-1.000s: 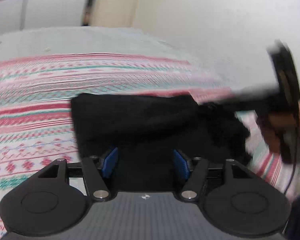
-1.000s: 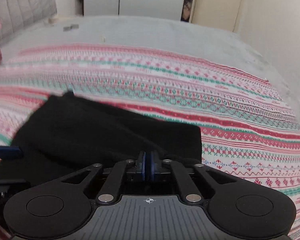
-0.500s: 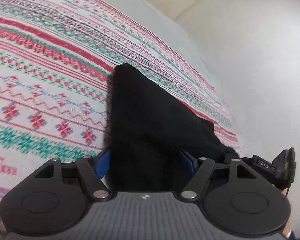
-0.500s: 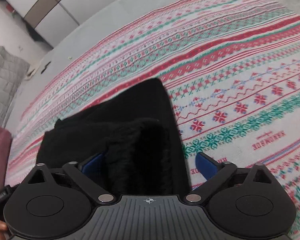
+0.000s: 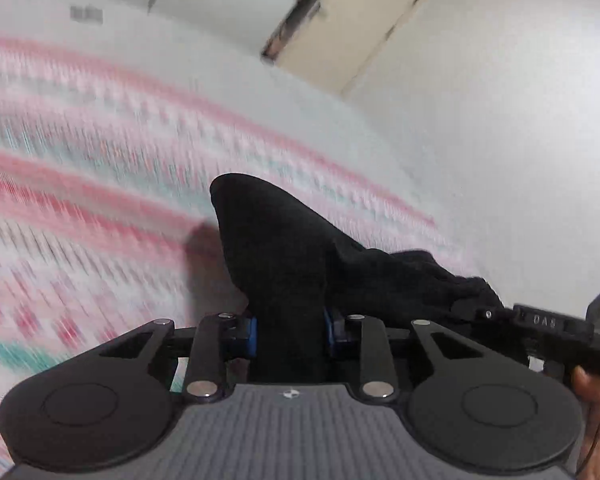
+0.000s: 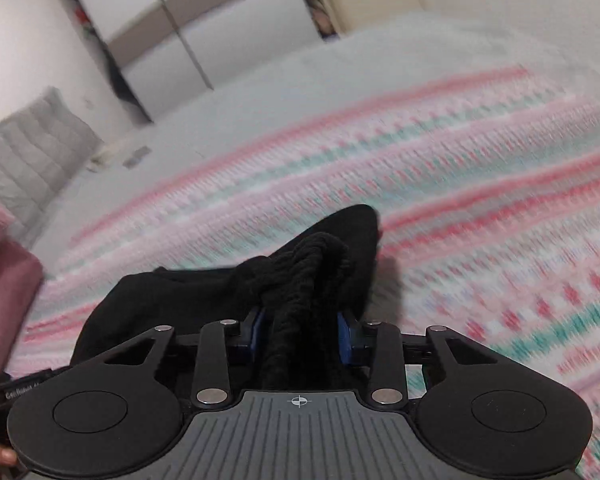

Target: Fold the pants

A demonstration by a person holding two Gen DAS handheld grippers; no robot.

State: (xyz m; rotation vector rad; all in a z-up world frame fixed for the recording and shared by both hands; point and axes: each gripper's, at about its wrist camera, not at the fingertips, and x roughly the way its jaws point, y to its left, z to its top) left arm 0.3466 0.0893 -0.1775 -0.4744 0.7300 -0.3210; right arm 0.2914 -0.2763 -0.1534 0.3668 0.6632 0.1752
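The black pants (image 5: pixel 300 248) are bunched up and lifted above the patterned blanket (image 5: pixel 80 200). My left gripper (image 5: pixel 289 334) is shut on a thick fold of the pants between its blue pads. My right gripper (image 6: pixel 300 334) is shut on the other end of the pants (image 6: pixel 308 272), with ribbed black fabric bulging out past the pads. The right gripper also shows at the right edge of the left wrist view (image 5: pixel 548 328). The blanket under the pants is motion-blurred in both views.
A red, white and green blanket (image 6: pixel 480 220) covers the bed. A white wall (image 5: pixel 500 120) runs along the right. A grey pillow (image 6: pixel 24 160) and a pink cushion (image 6: pixel 0 280) lie at the left. Wardrobe doors (image 6: pixel 204 40) and a door (image 5: pixel 352 20) stand behind.
Both grippers have closed on the pants, which lay flat between open jaws before. The pants have come up off the blanket and both cameras have tilted up.
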